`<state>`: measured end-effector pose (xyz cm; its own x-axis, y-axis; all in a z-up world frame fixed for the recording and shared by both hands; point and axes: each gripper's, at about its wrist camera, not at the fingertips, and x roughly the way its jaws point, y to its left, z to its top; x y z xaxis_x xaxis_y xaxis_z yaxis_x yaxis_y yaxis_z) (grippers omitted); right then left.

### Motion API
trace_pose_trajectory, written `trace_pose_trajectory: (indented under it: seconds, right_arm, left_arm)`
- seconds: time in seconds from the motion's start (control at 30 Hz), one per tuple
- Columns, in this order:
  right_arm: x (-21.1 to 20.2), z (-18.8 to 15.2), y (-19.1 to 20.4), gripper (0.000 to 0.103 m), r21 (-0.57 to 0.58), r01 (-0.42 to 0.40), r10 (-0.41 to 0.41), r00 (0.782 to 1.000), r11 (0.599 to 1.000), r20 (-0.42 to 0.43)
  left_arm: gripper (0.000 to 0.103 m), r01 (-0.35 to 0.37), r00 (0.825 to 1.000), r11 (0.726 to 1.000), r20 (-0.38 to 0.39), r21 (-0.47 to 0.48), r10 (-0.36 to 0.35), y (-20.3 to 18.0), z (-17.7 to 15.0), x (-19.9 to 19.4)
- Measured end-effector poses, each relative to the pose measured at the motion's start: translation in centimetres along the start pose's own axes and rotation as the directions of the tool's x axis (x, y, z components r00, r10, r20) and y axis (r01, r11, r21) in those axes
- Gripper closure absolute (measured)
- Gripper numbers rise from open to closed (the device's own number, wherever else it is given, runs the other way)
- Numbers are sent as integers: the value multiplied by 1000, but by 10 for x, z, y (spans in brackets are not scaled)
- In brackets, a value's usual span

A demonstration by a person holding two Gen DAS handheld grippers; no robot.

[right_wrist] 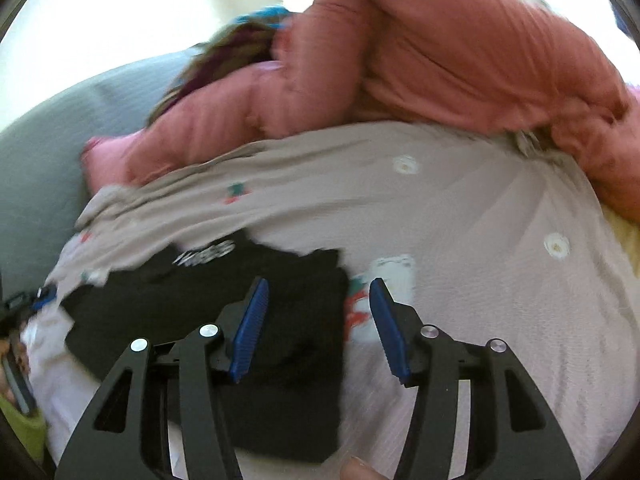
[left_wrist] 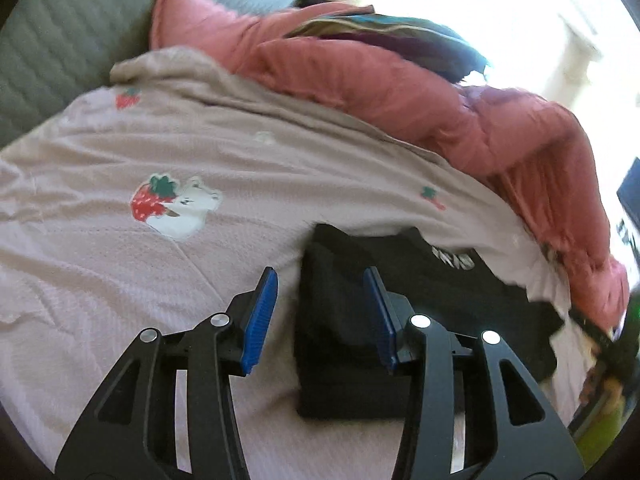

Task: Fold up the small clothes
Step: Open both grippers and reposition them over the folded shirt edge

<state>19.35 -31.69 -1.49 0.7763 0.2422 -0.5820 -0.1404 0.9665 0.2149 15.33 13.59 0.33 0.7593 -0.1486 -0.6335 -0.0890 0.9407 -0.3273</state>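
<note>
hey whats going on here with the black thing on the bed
A person with a handheld gripper in each hand is folding a small black garment with white lettering, lying partly folded on a pale pink strawberry-print sheet. The left gripper and the right gripper are both open and hold nothing, each poised over an edge of the garment. A salmon-pink quilted duvet is bunched up behind.

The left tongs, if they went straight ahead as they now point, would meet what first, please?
Probably the black garment: its left edge lies between the open left tongs, on the pink strawberry sheet. Depth is hard to judge.
</note>
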Motion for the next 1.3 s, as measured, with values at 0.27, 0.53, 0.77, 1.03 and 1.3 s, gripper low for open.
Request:
trace_pose_trajectory:
  seconds: [0.27, 0.53, 0.77, 1.03, 1.3]
  right_arm:
    - [11, -46, 73, 76, -229, -119, 76, 979, 966, -190]
    - [44, -56, 87, 76, -247, -87, 25, 969, 965, -246]
    - [65, -36, 91, 77, -253, -58, 0, 975, 966, -220]
    - [85, 1, 81, 78, -214, -29, -12, 982, 976, -189]
    - [106, 45, 53, 77, -137, 46, -70, 982, 989, -176]
  left_arm:
    - [75, -71, 992, 967, -86, 247, 94, -52, -53, 23]
    - [75, -156, 981, 918, -51, 365, 187, -75, -59, 46]
    - [75, -131, 985, 920, -60, 369, 164, -81, -36, 66]
    - [72, -131, 983, 934, -80, 331, 166, -85, 2, 94]
    - [65, -124, 984, 961, -92, 247, 151, -74, 34, 101]
